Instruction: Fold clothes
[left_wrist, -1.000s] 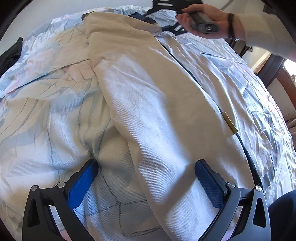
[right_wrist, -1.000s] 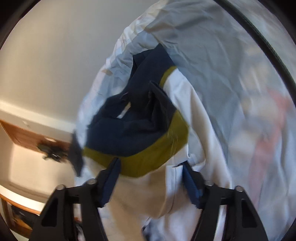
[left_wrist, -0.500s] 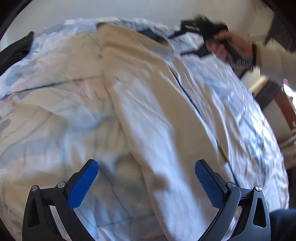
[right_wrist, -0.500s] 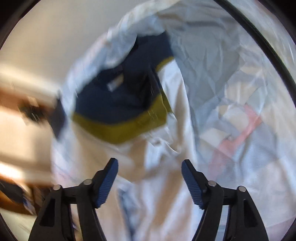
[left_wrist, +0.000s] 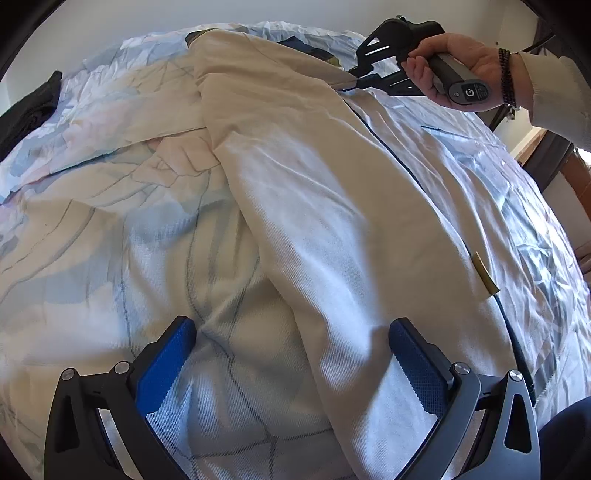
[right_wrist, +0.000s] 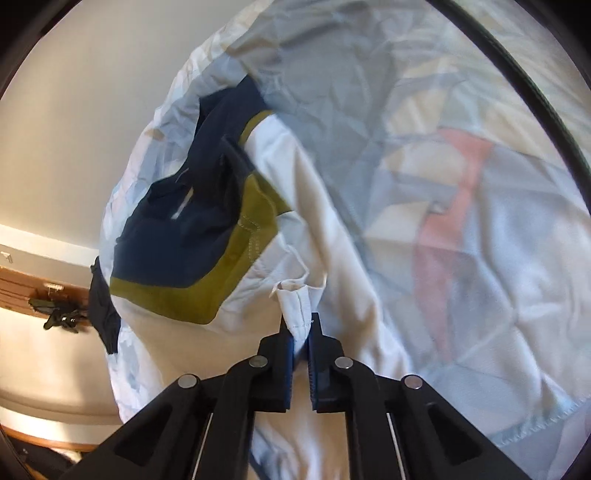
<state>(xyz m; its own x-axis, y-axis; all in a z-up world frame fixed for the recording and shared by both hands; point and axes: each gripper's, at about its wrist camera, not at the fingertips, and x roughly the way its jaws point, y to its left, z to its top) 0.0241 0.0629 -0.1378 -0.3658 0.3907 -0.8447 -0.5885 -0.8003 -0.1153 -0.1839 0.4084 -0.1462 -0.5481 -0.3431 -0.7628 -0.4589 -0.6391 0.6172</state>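
Observation:
A cream-white jacket (left_wrist: 325, 206) with a dark zip lies stretched along the bed. Its navy and olive collar (right_wrist: 192, 240) shows in the right wrist view. My right gripper (right_wrist: 301, 328) is shut on a fold of the white fabric (right_wrist: 295, 306) just below that collar. The left wrist view shows the same gripper (left_wrist: 373, 79) in a hand at the jacket's far end. My left gripper (left_wrist: 291, 358) stands open over the jacket's near end, its blue pads (left_wrist: 417, 369) on either side of the cloth without pressing it.
The bed wears a pale patterned cover (left_wrist: 92, 206) of blue, cream and pink. A dark garment (left_wrist: 29, 107) lies at the far left edge. Wooden furniture (left_wrist: 554, 155) stands beyond the bed's right side, and a plain wall (right_wrist: 74, 129) behind.
My right gripper moved in toward the jacket near the collar and closed on a fold of white fabric. The left gripper stayed open over the near end.

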